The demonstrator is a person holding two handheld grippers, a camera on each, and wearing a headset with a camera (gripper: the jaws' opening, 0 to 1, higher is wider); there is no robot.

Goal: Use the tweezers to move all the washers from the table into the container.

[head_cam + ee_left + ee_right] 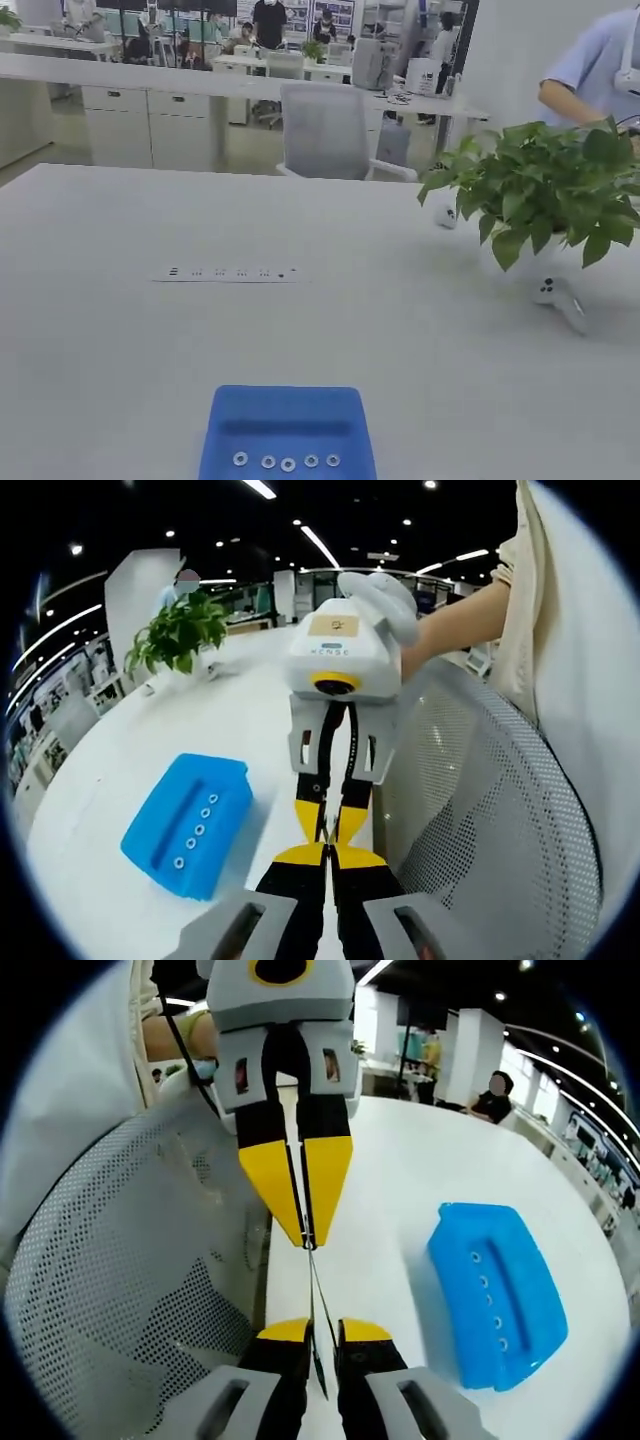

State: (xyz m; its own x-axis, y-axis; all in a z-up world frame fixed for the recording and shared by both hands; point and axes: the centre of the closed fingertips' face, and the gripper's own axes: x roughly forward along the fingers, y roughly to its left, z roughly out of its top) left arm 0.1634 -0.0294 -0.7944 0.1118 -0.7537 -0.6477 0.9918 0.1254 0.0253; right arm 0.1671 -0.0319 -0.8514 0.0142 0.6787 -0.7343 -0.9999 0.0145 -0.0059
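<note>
We see right gripper jaws near-shut on tweezers at lower centre, left gripper pinching their tip; five washers inside blue container.

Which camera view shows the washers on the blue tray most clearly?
The head view: it looks down on the blue tray, and the five washers lie in a clear row. Both gripper views show them as small rings on the tray, seen at a slant.
</note>
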